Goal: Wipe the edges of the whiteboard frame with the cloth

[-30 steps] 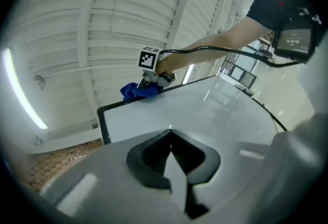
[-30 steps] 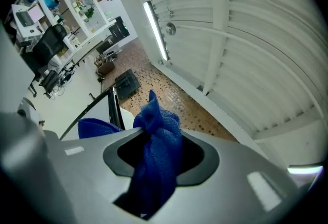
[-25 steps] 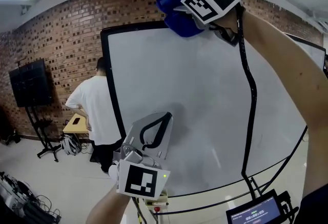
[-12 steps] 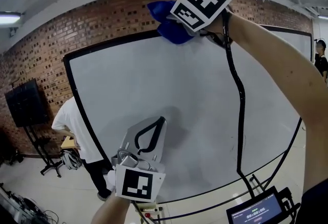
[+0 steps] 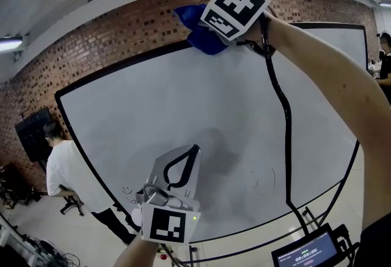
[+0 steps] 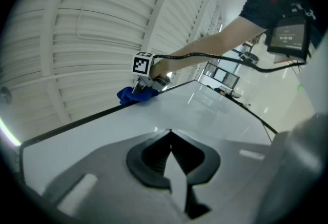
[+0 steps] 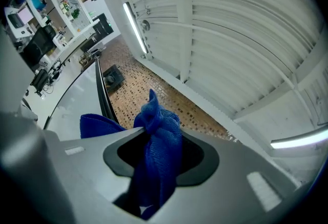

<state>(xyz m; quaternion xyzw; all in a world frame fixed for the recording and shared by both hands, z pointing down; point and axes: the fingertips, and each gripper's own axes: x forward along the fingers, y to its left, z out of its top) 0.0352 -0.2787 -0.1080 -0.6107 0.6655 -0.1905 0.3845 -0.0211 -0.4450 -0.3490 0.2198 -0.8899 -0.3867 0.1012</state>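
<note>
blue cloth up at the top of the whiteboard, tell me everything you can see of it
The blue cloth is a deep blue fabric that looks woven, bunched and crumpled rather than spread flat. The right tongs are closed on its middle, with a twisted peak poking out ahead of them and a flap hanging to one side. It is held high against the black top edge of the whiteboard frame, with the brick wall behind it. Nothing else visibly touches it.
</note>
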